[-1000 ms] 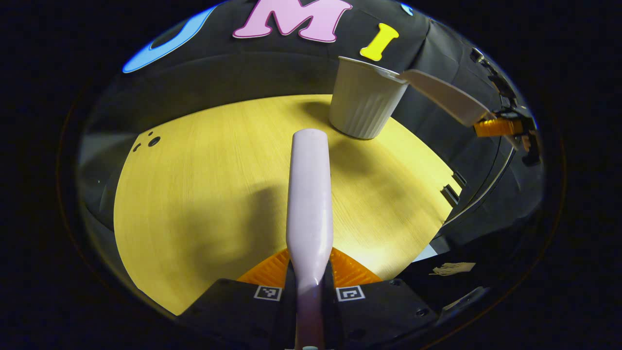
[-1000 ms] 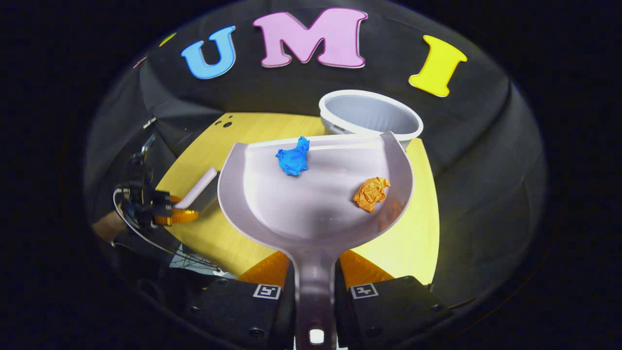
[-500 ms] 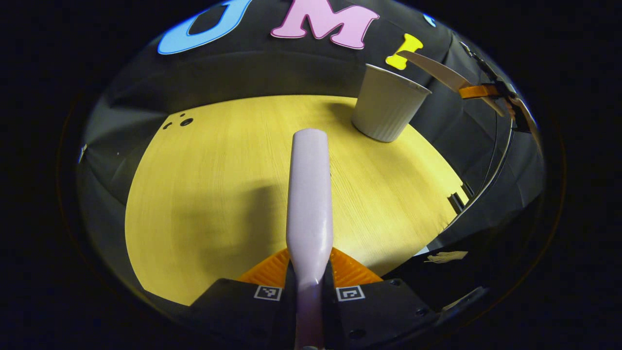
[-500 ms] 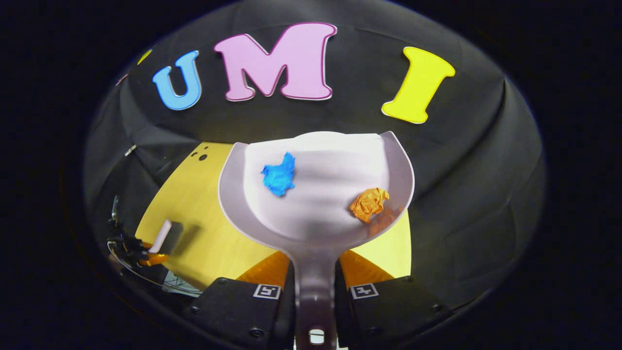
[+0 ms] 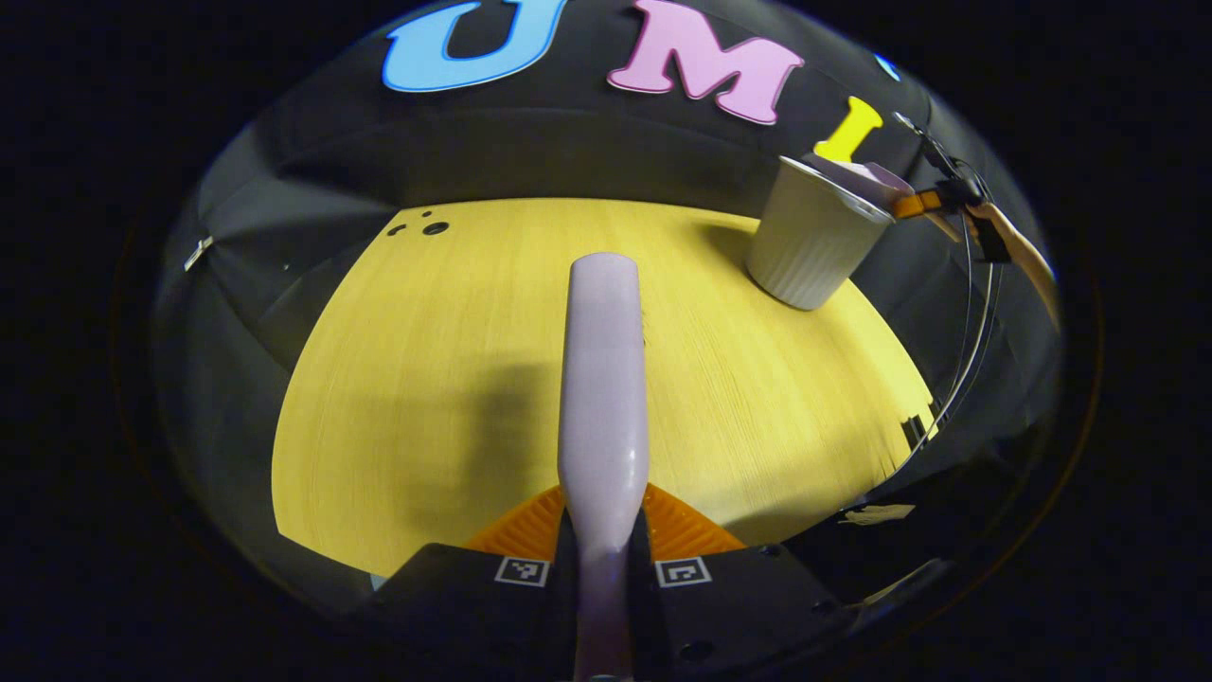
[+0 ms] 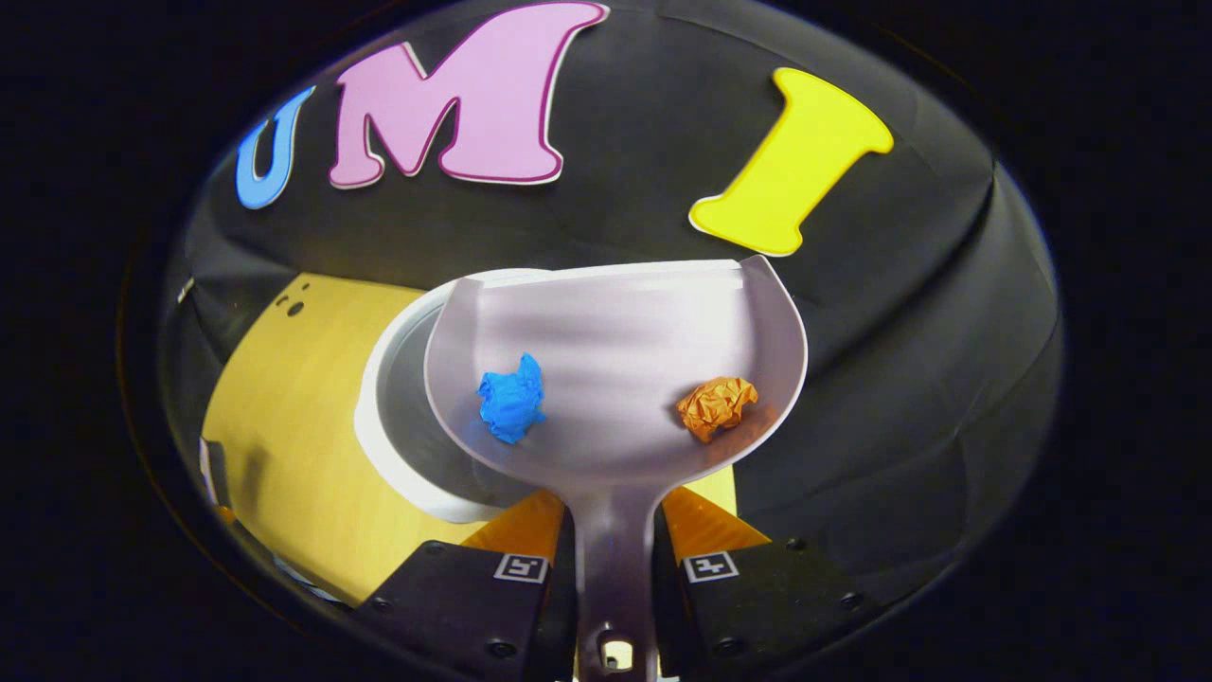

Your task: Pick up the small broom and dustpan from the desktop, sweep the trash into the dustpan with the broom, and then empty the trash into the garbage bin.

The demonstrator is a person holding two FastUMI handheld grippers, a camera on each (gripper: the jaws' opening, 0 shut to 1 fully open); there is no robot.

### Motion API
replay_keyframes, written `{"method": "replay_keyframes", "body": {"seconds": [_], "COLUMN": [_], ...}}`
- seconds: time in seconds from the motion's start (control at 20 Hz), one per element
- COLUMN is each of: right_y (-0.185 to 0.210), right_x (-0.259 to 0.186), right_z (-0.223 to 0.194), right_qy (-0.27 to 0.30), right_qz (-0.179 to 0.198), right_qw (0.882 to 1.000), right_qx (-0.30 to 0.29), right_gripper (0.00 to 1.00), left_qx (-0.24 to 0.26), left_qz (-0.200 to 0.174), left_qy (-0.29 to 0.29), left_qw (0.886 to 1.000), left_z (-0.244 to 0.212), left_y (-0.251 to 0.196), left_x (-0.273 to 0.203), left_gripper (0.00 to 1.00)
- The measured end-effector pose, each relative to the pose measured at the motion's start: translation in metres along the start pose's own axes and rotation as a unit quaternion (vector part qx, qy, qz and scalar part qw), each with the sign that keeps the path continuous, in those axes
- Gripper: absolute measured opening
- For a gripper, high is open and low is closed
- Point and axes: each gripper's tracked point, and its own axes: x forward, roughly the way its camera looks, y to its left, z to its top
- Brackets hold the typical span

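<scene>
My dustpan covers most of the garbage bin in the right gripper view, so I can't see the bin's floor or its far rim, and the pan's surface is smeared with blur. In the left gripper view my broom shows just its handle, the lower end cut off between my fingers and the bristles hidden. Far off there, my right gripper is too small and warped for me to tell how it grips.
</scene>
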Motion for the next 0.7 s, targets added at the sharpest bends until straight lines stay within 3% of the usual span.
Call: {"method": "replay_keyframes", "body": {"seconds": [0.2, 0.4, 0.55, 0.7], "right_y": [-0.007, -0.012, -0.018, -0.021], "right_x": [0.003, 0.007, 0.011, 0.011], "right_z": [0.003, 0.003, 0.01, 0.024], "right_qy": [-0.003, -0.003, -0.018, -0.048], "right_qz": [-0.043, -0.065, -0.115, -0.159], "right_qw": [0.995, 0.99, 0.972, 0.935], "right_qx": [-0.091, -0.124, -0.205, -0.312], "right_gripper": [0.37, 0.37, 0.37, 0.37], "left_qx": [-0.021, -0.014, -0.023, -0.023], "left_qz": [0.018, 0.029, 0.032, 0.036], "left_qy": [0.001, 0.006, 0.011, 0.015], "left_qw": [1.0, 0.999, 0.999, 0.999], "left_z": [0.001, -0.004, -0.01, -0.014], "left_y": [0.011, 0.017, 0.021, 0.02], "left_x": [0.007, 0.008, 0.01, 0.01], "left_gripper": [0.27, 0.26, 0.26, 0.27]}}
